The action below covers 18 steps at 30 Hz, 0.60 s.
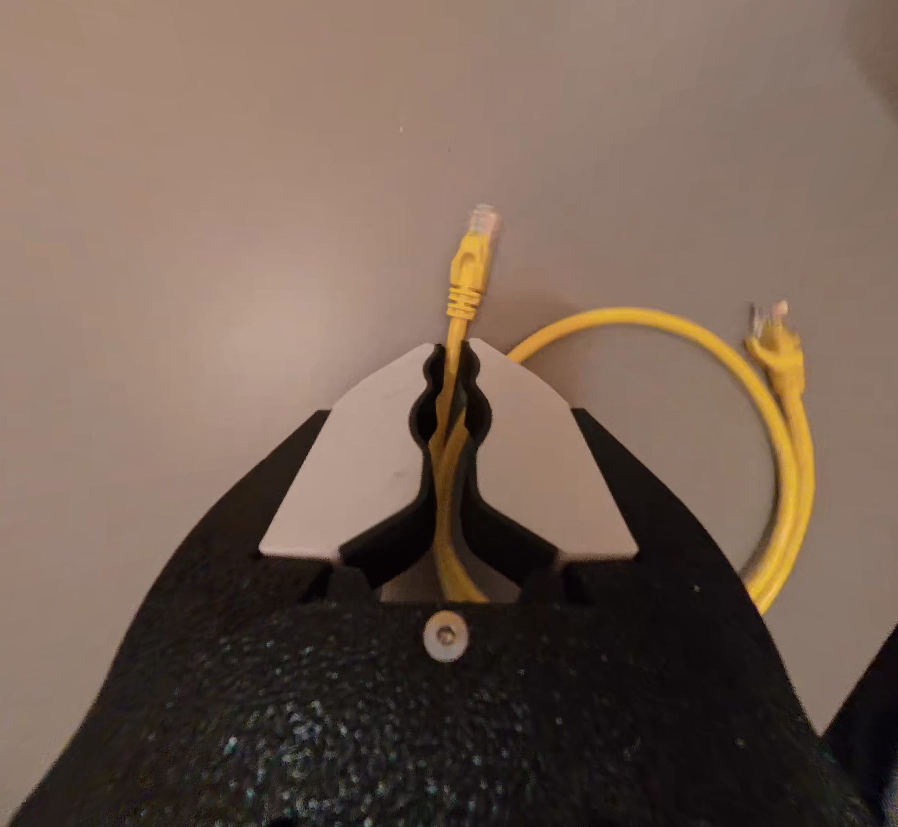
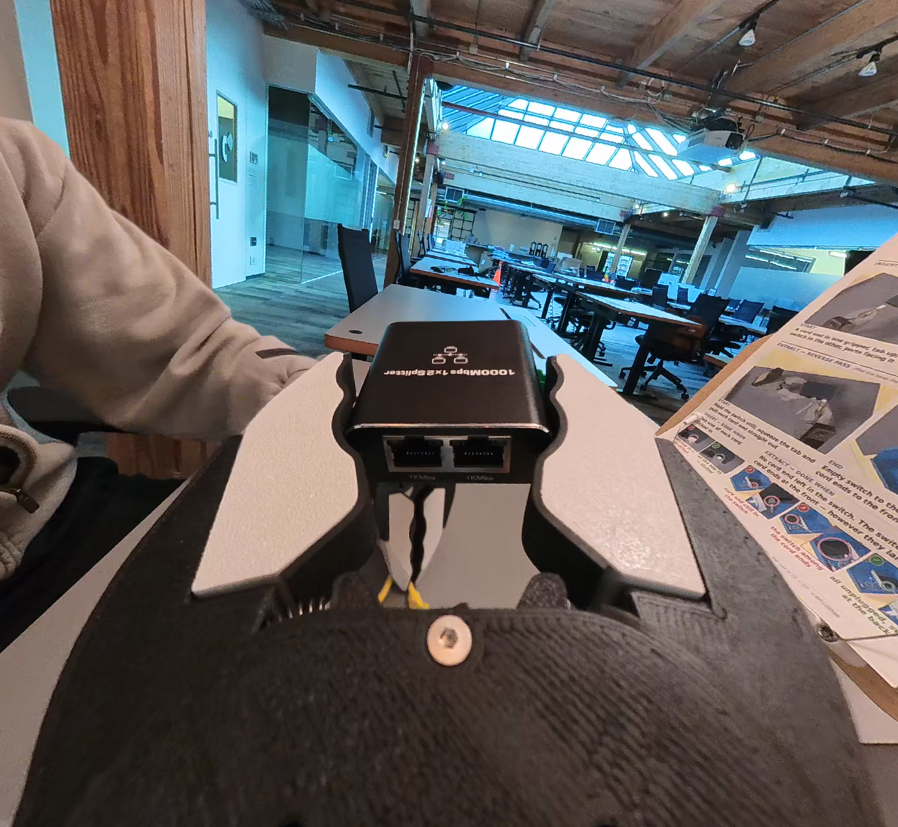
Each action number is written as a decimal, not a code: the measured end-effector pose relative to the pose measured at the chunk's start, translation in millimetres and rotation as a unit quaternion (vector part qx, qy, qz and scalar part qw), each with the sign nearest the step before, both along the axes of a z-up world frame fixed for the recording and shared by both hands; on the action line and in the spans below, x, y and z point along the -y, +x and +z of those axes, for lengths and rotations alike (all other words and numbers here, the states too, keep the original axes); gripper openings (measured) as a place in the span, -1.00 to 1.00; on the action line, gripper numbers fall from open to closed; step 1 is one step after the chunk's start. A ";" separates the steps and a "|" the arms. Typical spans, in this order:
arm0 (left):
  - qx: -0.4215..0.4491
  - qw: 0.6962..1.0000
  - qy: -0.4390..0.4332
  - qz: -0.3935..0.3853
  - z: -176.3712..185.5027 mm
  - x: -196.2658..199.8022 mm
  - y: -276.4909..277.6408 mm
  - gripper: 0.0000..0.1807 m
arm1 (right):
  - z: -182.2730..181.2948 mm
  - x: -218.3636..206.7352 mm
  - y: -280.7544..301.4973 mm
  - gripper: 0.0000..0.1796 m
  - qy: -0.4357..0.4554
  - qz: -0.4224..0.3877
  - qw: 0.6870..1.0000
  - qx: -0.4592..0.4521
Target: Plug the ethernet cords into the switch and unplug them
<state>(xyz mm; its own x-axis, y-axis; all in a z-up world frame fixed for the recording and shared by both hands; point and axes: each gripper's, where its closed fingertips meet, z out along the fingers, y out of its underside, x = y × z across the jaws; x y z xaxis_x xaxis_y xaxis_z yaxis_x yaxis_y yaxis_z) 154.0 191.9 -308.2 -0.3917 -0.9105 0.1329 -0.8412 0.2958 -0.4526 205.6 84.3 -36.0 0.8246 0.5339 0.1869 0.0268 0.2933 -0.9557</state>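
Observation:
In the left wrist view my left gripper (image 1: 453, 357) is shut on a yellow ethernet cord (image 1: 457, 342), just behind its plug (image 1: 469, 264), which sticks out forward past the fingertips over the grey table (image 1: 243, 172). The cord loops right to its other plug (image 1: 775, 347), which lies on the table. In the right wrist view my right gripper (image 2: 449, 381) is shut on the black switch (image 2: 449, 381) and holds it level above the table, with both pads against its sides. The switch's two ports (image 2: 447, 453) face the camera and are empty.
A person's beige sleeve (image 2: 97, 293) reaches in at the left. An instruction sheet on a board (image 2: 802, 439) stands at the right. Beyond are office desks (image 2: 607, 298) and chairs, and a wooden post (image 2: 131, 99) at the left. The left gripper's tips are roughly 30 centimeters from the right gripper's.

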 end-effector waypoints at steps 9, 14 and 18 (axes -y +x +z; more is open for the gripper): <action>0.101 0.991 -0.073 0.051 26.9 -12.9 -29.4 -0.95 | -5.9 -10.7 -6.1 -0.16 -0.014 0.005 1.000 0.007; 0.150 0.987 -0.050 0.035 50.8 -10.4 -32.6 -0.95 | -9.0 -17.4 -12.9 -0.16 -0.021 0.006 1.000 0.019; 0.204 0.979 -0.006 0.018 99.4 -6.2 -34.2 -0.95 | -13.3 -26.6 -19.6 -0.16 -0.026 0.012 0.999 0.026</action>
<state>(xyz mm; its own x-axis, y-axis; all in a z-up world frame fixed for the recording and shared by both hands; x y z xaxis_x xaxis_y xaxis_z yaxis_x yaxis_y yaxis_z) 119.9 198.2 -208.8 -0.3815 -0.9242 -0.0171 -0.5995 0.2615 -0.7565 186.0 110.9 -49.3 0.8013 0.5639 0.1997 0.0695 0.2437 -0.9674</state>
